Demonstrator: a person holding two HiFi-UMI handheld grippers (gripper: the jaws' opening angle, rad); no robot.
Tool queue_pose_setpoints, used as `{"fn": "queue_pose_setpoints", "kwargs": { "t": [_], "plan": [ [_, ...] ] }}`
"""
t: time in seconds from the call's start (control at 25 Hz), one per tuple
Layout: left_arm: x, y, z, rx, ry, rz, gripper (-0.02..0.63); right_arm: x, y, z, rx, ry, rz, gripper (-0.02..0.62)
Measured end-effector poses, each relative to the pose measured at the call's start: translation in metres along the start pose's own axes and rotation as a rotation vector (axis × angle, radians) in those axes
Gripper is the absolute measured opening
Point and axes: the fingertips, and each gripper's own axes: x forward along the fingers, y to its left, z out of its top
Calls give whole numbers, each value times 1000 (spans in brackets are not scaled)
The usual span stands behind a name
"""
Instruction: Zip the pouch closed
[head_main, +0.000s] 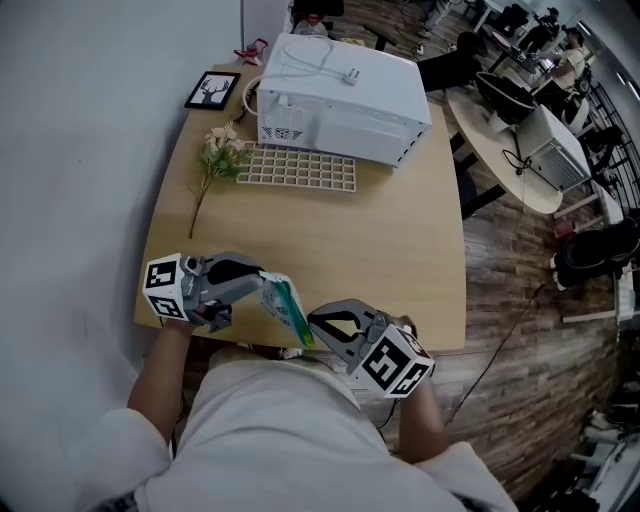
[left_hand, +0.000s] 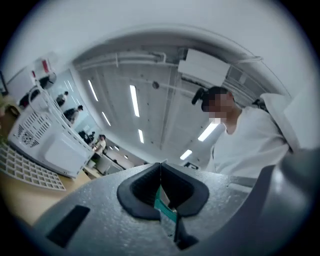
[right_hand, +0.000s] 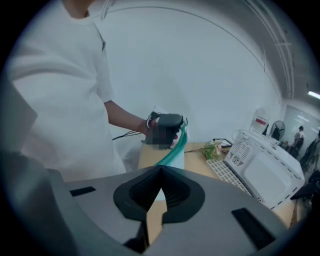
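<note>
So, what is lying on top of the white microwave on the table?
A white cord with its plug lies looped on the white microwave. Nothing else shows on top. What stands behind the microwave is mostly covered by it.

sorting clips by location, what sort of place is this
Probably an open-plan office or lab: people at desks with computers in the background, ceiling strip lights, and a wooden table against a white wall holding a white appliance.
</note>
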Motion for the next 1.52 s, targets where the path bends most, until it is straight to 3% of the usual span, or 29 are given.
{"fn": "queue_pose_setpoints", "kwargs": {
  "t": [0.08, 0.16, 0.24, 0.32, 0.4, 0.48, 0.64, 0.8, 0.96, 1.16, 1.52],
  "plan": [
    [-6, 1, 15, 22, -23, 28, 15, -3, -2, 2, 24, -25, -34, 0],
    [1, -4, 10, 47, 54, 1, 15, -6, -17, 11, 20, -64, -118, 0],
    [5, -7, 5, 46, 78, -21, 15, -3, -34, 21, -21, -75, -210, 2],
    [4, -9, 4, 39, 73, -36, 15, 1, -42, 30, -83, -70, -245, 2],
    [4, -13, 2, 34, 86, -58, 15, 4, -42, 39, -97, -93, -206, 16],
    [4, -18, 0, 32, 108, -87, 15, 6, -37, 47, -38, -159, -105, 75],
    [2, -31, -3, 26, 157, -162, 15, 11, -25, 56, 62, -215, 91, 94],
    [3, -41, -6, 9, 188, -232, 15, 19, -12, 53, 69, -194, 243, 100],
    [4, -46, -7, 15, 206, -254, 15, 22, 0, 54, 73, -193, 347, 71],
    [2, -44, -6, 18, 199, -245, 15, 27, 9, 56, 85, -197, 380, 94],
    [-1, -34, -6, 37, 212, -195, 15, 23, -1, 53, 122, -218, 285, 48]
  ]
}}
